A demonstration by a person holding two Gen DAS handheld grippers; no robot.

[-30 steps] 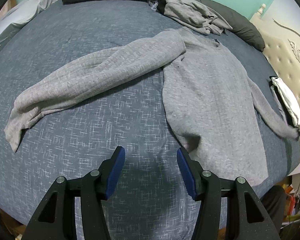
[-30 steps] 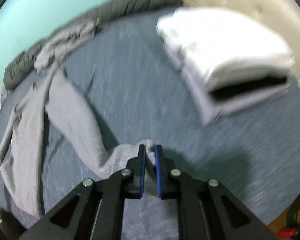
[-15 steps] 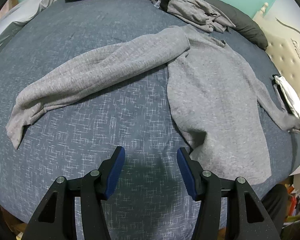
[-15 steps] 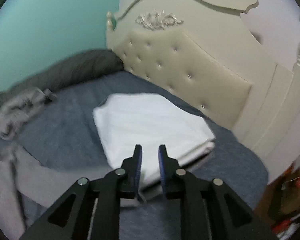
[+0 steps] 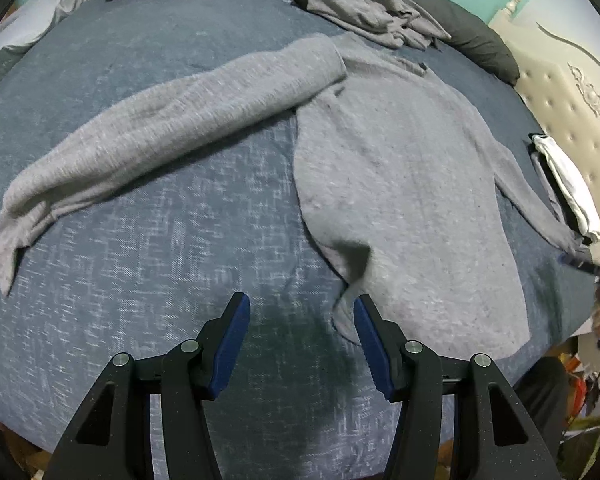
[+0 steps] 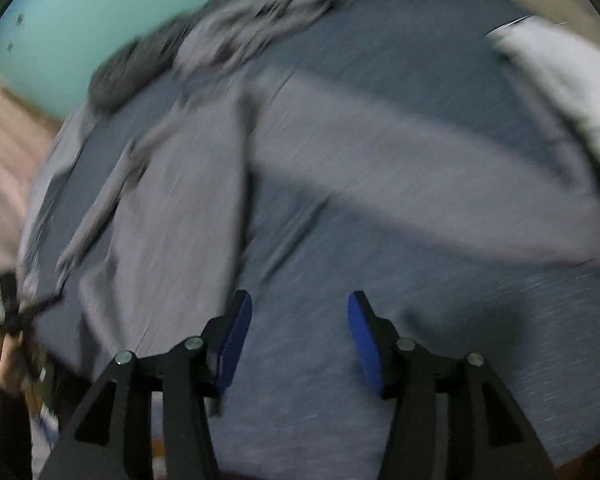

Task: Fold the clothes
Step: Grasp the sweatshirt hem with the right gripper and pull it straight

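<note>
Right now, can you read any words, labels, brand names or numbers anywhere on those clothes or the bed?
None can be read.
Grey sweater: plain knit; a small dark patch at the neck may be a tag, too small to read.
Folded white cloth: no print visible.
Blue bedspread: woven pattern only, no lettering.
Cream headboard: carved ornament, no text.
The right wrist view is too blurred to show any writing.

right gripper (image 6: 298, 330) opened, sleeve (image 6: 440, 184) released onto bed, view swung back
</note>
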